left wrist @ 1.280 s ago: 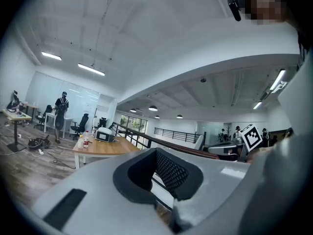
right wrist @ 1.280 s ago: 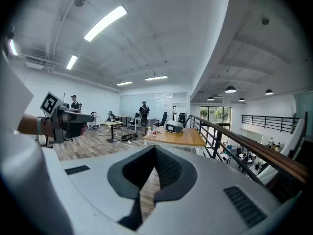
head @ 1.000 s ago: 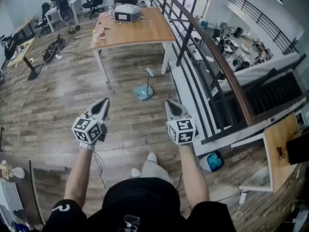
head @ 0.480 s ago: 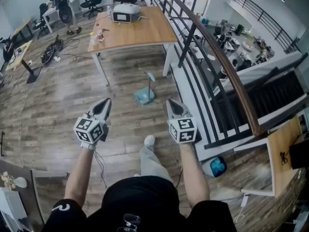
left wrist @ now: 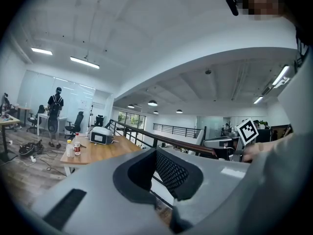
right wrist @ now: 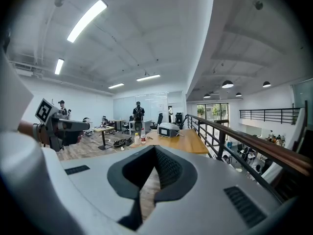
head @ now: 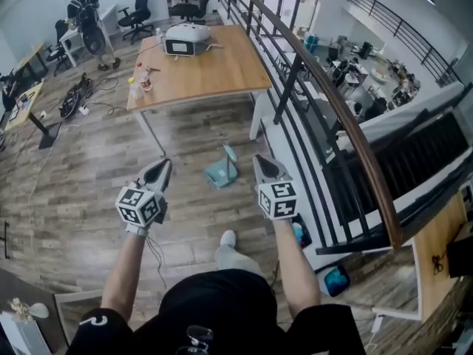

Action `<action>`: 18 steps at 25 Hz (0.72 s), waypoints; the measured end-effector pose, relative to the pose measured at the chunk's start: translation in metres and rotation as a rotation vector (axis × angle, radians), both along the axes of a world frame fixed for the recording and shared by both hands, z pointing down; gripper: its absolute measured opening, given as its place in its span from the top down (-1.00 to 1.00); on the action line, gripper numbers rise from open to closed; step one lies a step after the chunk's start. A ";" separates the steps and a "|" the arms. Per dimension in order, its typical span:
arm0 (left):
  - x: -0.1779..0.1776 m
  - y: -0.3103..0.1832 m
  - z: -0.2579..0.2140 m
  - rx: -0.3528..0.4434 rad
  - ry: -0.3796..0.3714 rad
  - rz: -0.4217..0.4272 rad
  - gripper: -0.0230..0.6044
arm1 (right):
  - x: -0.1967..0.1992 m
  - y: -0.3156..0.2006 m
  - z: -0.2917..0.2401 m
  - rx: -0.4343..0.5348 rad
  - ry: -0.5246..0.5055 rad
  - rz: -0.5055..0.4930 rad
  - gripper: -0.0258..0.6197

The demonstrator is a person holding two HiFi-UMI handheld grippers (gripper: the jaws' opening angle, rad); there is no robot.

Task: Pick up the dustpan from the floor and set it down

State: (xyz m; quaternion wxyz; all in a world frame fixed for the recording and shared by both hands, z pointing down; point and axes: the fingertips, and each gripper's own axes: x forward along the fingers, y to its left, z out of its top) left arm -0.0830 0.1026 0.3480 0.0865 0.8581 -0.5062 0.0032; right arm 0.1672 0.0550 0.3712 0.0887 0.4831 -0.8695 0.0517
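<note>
The light blue plastic dustpan (head: 219, 172) sits on the brown wooden floor (head: 89, 146) near the middle of the head view, with its thin handle standing up. It is a little above the two tongs in the picture, in the gap between them, and neither one touches it. The left tongs (head: 159, 167) are at the lower left of the middle, held out by a bare arm, with a cube of black and white squares at the back. Its two jaws are pressed together and there is nothing between them. The right tongs (head: 264, 161) are at the lower right of the middle, with the same kind of cube. Its jaws are pressed together too and hold nothing. Above the dustpan, in the upper middle of the frame, is a light wooden tabletop (head: 214, 65) on white legs. A white box-shaped machine (head: 185, 39) stands on it at the far end, and small bottles (head: 140, 82) stand near its left edge. A black metal railing with a brown wooden top bar (head: 325, 102) runs from the top middle down to the right side. A white shoe (head: 228, 238) shows below the tongs. In the upper left corner a person in dark clothes (head: 80, 6) stands by black office chairs (head: 137, 9).
</note>
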 end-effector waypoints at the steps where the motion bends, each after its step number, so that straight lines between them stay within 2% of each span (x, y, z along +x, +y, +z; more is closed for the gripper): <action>1: 0.001 -0.015 -0.002 -0.001 -0.003 0.000 0.93 | 0.001 -0.016 -0.002 -0.002 0.000 -0.001 0.93; 10: 0.017 -0.125 -0.006 -0.009 -0.061 -0.019 0.93 | 0.018 -0.132 -0.001 -0.005 -0.018 -0.024 0.93; 18: 0.029 -0.163 -0.004 -0.018 -0.090 -0.054 0.93 | 0.028 -0.176 0.015 -0.037 -0.039 -0.058 0.93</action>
